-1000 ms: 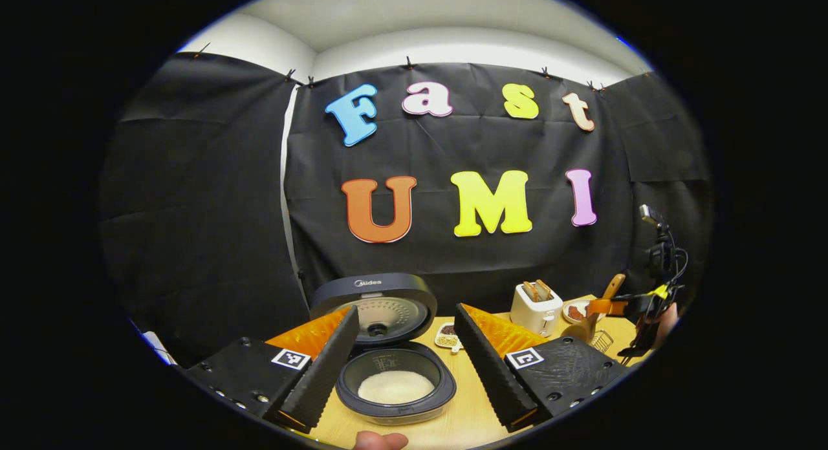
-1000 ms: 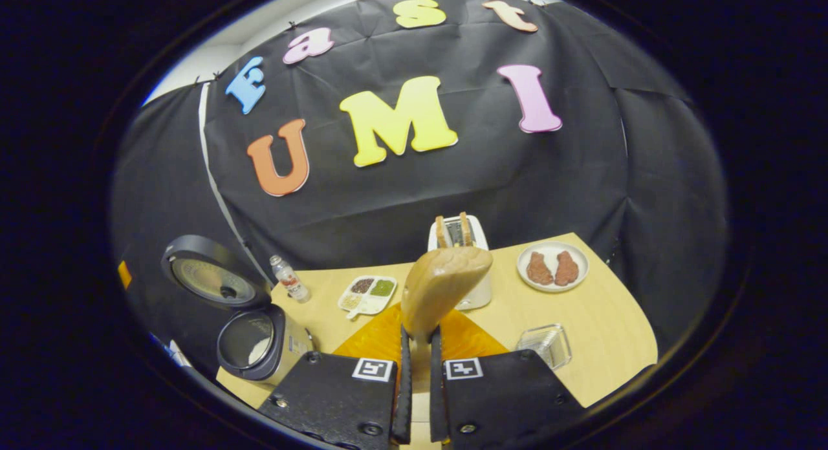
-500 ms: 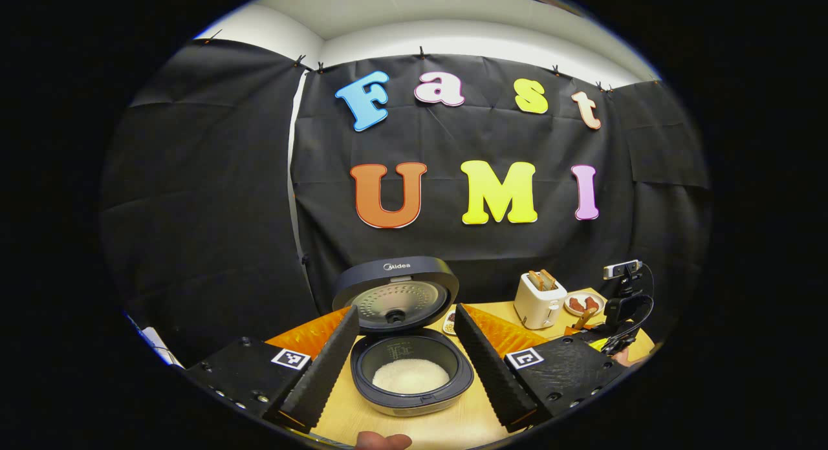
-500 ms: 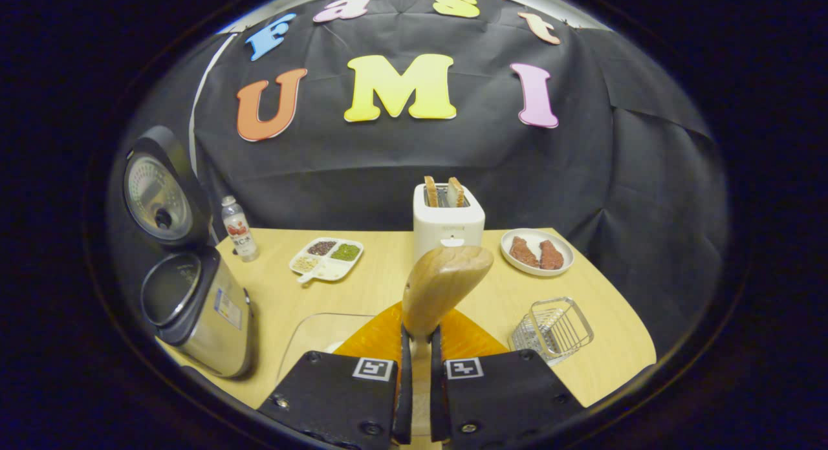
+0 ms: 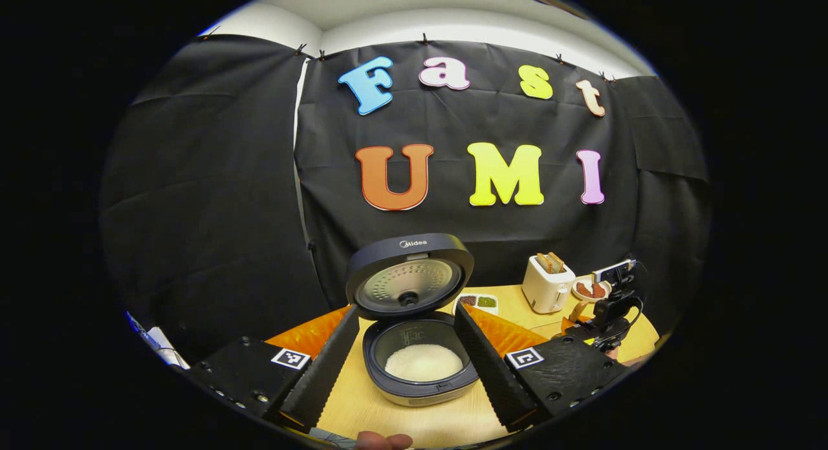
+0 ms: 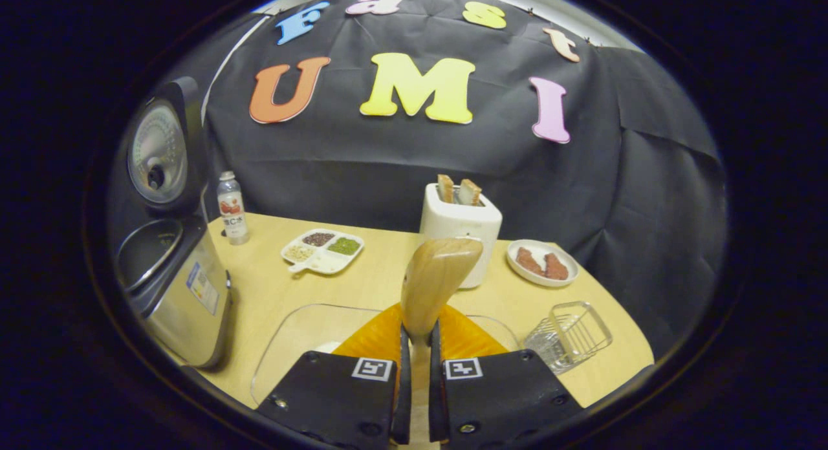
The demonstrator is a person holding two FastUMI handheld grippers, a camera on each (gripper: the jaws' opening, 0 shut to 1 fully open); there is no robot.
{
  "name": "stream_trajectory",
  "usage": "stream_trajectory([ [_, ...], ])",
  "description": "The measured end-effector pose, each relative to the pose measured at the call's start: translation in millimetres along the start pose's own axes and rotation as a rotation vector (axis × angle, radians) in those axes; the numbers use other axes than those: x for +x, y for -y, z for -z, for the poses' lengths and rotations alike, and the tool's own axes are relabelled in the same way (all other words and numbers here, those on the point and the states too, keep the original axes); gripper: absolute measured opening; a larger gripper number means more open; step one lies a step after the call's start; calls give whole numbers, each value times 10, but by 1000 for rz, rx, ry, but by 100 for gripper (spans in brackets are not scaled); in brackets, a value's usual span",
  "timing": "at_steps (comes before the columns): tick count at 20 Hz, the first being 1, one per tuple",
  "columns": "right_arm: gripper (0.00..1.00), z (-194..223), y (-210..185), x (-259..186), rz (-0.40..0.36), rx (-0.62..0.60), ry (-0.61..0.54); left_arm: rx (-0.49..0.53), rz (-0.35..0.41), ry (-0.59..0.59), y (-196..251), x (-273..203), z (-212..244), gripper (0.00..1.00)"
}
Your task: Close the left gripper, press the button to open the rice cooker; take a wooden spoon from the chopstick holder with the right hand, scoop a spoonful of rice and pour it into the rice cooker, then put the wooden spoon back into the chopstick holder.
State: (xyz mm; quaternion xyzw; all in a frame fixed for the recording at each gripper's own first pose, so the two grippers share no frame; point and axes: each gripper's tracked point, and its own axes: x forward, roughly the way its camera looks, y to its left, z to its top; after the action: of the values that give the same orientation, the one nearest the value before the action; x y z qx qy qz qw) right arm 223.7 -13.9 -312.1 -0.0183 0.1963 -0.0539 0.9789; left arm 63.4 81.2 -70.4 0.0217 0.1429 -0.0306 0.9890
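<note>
Between the right gripper (image 6: 414, 346) fingers, pressed tight, stands a pale wooden spoon (image 6: 435, 280); the left gripper (image 5: 406, 350) fingers spread wide, empty, before the open dark rice cooker (image 5: 419, 337) holding white rice (image 5: 424, 362).

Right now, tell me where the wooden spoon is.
In the right gripper view, the wooden spoon stands clamped in the right hand-held gripper, in front of the toaster.

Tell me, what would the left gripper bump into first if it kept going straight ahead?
Probably the rice cooker: its open pot sits right between the left gripper's spread jaws. Depth is hard to judge here.
</note>
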Motion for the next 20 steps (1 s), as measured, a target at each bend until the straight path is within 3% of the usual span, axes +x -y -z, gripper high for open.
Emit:
stream_trajectory([
  [4, 17, 22, -351, -20, -137, 83, -40, -6, -18, -13, -49, -33, 37, 95],
  [9, 16, 49, -522, -109, -281, 307, -147, -23, -22, -8, -10, -84, 23, 95],
  [20, 16, 123, 48, -167, -323, 731, -258, -51, -41, -2, 208, -215, -33, 95],
])
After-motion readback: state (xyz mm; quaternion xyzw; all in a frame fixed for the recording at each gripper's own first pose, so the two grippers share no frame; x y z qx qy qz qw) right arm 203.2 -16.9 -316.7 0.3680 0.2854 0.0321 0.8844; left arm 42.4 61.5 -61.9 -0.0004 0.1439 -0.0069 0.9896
